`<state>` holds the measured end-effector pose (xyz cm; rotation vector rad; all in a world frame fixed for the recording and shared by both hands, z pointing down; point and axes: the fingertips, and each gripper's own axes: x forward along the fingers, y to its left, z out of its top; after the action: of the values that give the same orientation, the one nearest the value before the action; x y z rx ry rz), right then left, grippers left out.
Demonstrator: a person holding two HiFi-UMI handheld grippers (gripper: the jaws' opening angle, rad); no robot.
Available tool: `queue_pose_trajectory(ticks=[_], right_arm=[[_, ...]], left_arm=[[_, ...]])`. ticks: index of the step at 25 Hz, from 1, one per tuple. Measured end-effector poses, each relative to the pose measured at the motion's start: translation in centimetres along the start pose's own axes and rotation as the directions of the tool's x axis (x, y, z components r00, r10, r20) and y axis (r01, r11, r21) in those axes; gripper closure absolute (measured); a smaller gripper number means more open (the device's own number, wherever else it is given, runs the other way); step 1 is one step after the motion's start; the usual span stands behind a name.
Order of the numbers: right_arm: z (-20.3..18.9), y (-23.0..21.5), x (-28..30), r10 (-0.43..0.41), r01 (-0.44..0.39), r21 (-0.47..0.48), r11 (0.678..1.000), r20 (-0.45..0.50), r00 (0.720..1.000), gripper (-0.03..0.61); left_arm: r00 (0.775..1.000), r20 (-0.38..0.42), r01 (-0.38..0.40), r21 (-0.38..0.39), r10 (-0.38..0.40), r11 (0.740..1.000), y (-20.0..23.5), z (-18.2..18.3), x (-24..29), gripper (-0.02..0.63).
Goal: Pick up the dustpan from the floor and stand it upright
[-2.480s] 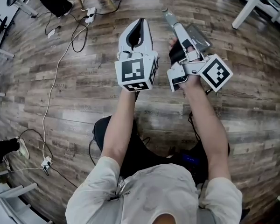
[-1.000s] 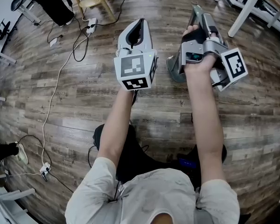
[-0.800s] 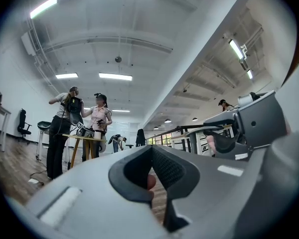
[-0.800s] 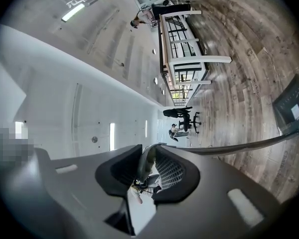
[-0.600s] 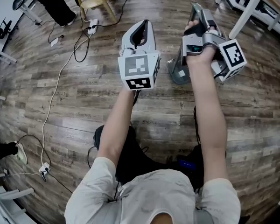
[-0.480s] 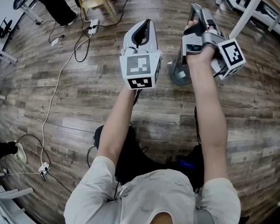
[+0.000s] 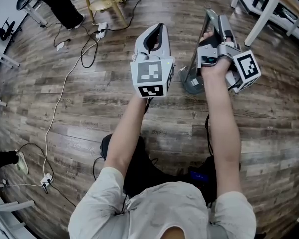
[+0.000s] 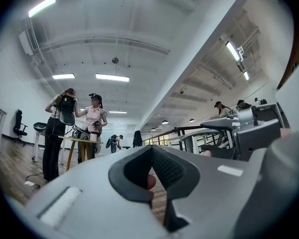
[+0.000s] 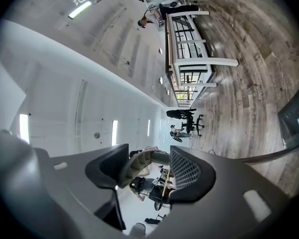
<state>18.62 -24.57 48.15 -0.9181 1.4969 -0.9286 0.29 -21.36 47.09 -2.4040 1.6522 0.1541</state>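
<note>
Grey dustpan [image 7: 190, 79], flat earlier, now upright; right hand-held gripper [image 7: 215, 20] opening round its handle [image 9: 139, 162] (left hand-held gripper [image 7: 158, 30] narrow); cables [image 7: 65, 68] far left.

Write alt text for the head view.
Seen from above, a person's right tool is opening its jaws around the handle of a grey dustpan standing upright on a wooden floor. The left tool, shut and empty, is beside it.
</note>
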Motion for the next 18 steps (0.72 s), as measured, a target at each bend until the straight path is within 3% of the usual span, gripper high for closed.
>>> queue_pose_trajectory(ticks=[4, 13, 18], right_arm=[[-0.1, 0.0, 0.8, 0.041, -0.043, -0.062, 0.997, -0.038, 0.998, 0.302], [-0.5, 0.2, 0.7, 0.034, -0.037, -0.048, 0.998, -0.055, 0.998, 0.282], [-0.6, 0.5, 0.0, 0.047, -0.055, -0.128, 0.990, -0.065, 0.997, 0.264]], left_arm=[[1.000, -0.008, 0.000, -0.005, 0.000, 1.000, -0.4, -0.6, 1.7, 0.594], [1.000, -0.018, 0.007, -0.008, -0.007, 1.000, -0.8, -0.4, 1.4, 0.594], [0.999, -0.031, 0.011, -0.011, -0.011, 1.000, -1.0, -0.5, 1.9, 0.594]])
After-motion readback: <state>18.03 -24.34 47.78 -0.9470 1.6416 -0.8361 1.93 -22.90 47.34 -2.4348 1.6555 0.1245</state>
